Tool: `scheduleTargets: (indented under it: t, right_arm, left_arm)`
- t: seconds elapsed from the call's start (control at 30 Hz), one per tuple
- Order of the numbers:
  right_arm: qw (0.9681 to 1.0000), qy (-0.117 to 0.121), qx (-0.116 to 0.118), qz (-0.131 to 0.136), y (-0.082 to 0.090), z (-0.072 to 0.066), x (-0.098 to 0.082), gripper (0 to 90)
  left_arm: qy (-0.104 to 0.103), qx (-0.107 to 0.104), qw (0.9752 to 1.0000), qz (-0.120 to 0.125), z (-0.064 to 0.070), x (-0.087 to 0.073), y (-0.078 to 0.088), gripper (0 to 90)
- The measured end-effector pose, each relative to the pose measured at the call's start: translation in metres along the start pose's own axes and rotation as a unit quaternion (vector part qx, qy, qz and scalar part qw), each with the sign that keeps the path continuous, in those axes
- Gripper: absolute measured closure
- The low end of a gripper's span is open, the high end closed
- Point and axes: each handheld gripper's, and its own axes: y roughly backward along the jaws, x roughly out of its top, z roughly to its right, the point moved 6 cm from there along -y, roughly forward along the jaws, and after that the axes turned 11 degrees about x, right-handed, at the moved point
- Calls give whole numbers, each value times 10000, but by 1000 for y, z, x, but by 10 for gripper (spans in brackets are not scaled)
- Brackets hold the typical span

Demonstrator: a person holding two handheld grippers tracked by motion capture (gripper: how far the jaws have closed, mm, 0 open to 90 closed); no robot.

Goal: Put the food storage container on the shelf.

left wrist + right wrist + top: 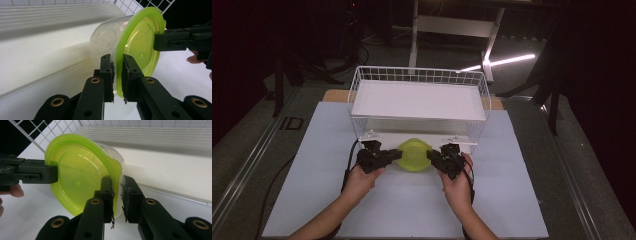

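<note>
The clear container with the green lid (pixel 413 154) is held at the front edge of the white wire rack (pixel 419 75), level with the rack's lower shelf (pixel 412 138). The left gripper (pixel 117 77) is clamped on the lid rim at one side; the right gripper (pixel 117 195) is clamped on the rim at the opposite side. In both gripper views the rim is seen pinched between the pads, with the container body pointing toward the rack.

For a clean placement, judged from this pose:
- Both grips are to be kept equal, so that the thin rim is not bent or peeled from the body
- The two hands are to be moved together toward the rack, so that the container is not twisted
- The container is to be kept clear of the upper shelf (pixel 419 100) and the wire sides
- Release is advised only once the container is borne by the lower shelf

The rack is stood on a pale sheet (pixel 362 210) laid over the table. Behind the rack the room is dark; a white frame (pixel 452 25) and a strip of light on the floor (pixel 507 61) are seen beyond it
</note>
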Motion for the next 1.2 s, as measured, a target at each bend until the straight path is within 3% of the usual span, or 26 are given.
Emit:
scheduleTargets:
  t: [0.23,0.37,0.6,0.83,0.93,1.2]
  right_arm:
    - [9999,-66,-133,-65,-10,11,0,798]
    - [9998,-126,-156,-82,-15,16,-1,798]
    - [9997,-34,-227,-77,-24,20,2,797]
    - [9995,-80,-310,-12,-28,28,8,793]
    - [9995,-86,-304,45,-29,31,10,786]
    - [9988,273,-358,192,-34,35,20,759]
  left_arm:
    - [138,56,9999,-64,-6,-2,-16,811]
    - [102,129,9999,-19,-8,-1,-22,811]
    - [130,203,9997,-55,-16,1,-31,809]
    - [162,131,9997,100,-16,9,-37,805]
    - [53,155,9997,182,-17,11,-39,795]
    - [18,242,9988,426,-24,16,-43,751]
